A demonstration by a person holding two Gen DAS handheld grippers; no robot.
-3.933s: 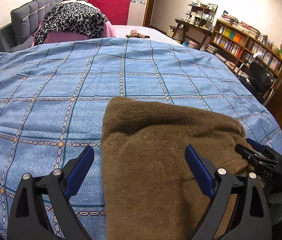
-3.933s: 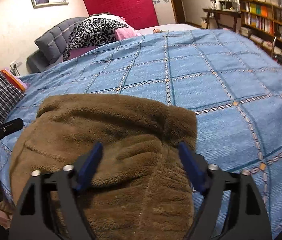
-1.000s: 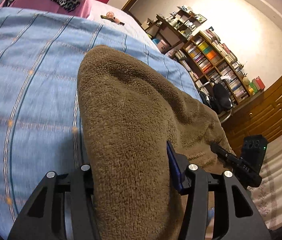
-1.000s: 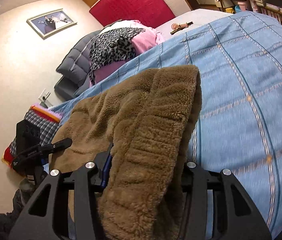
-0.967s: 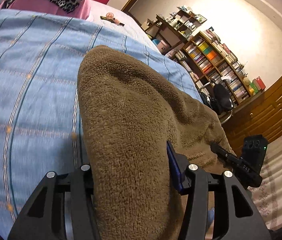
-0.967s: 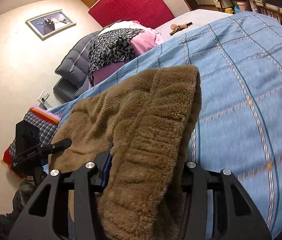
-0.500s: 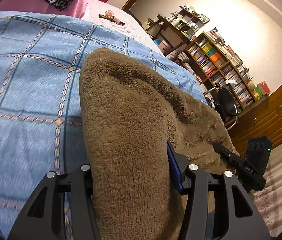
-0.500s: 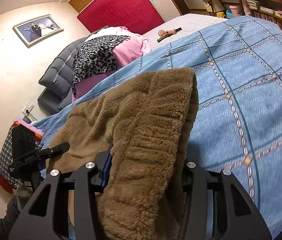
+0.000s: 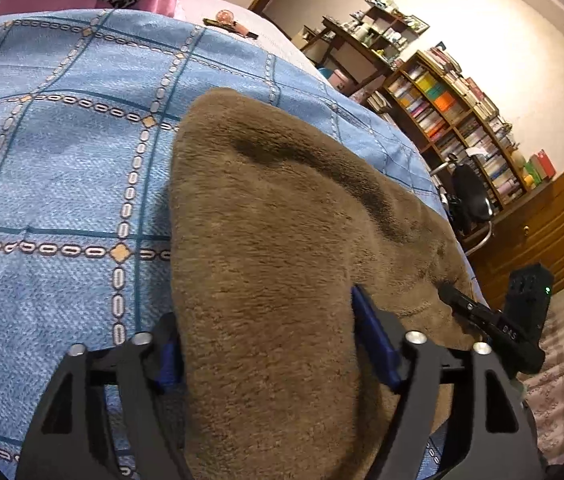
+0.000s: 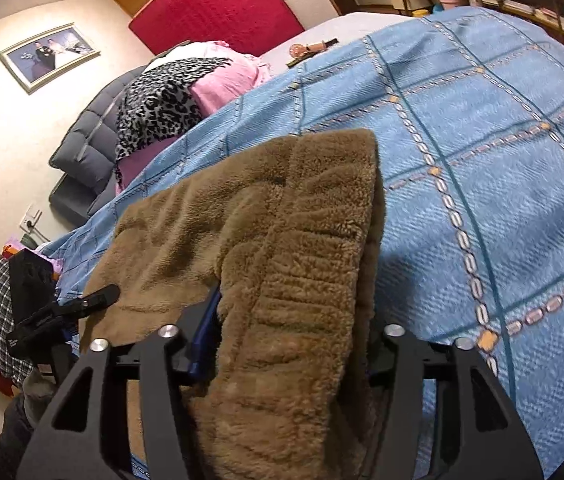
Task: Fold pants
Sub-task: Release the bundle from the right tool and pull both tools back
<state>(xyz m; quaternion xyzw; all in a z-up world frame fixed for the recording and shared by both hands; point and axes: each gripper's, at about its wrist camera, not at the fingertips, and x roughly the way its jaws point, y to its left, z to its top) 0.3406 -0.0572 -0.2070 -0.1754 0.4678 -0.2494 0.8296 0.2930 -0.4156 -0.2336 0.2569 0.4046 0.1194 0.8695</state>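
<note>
The brown fleece pants (image 9: 282, 240) lie folded on the blue checked bedspread (image 9: 62, 184). My left gripper (image 9: 270, 344) is shut on the near left edge of the pants, and the cloth bulges up between its blue pads. My right gripper (image 10: 285, 344) is shut on the near right edge of the pants (image 10: 293, 248), with thick fleece bunched over it. Each gripper shows in the other's view, the right one in the left wrist view (image 9: 493, 324) and the left one in the right wrist view (image 10: 54, 308).
A leopard-print and pink pile (image 10: 170, 96) and a grey headboard (image 10: 82, 152) sit at the far end of the bed. A small object (image 9: 230, 20) lies on the white sheet. Bookshelves (image 9: 461, 120), an office chair (image 9: 469, 196) and a wooden cabinet (image 9: 553, 216) stand to the right.
Both grippers, open over the flat pants 3.9 s ago, have shut on the near edge. In the last second they moved with the cloth across the bedspread.
</note>
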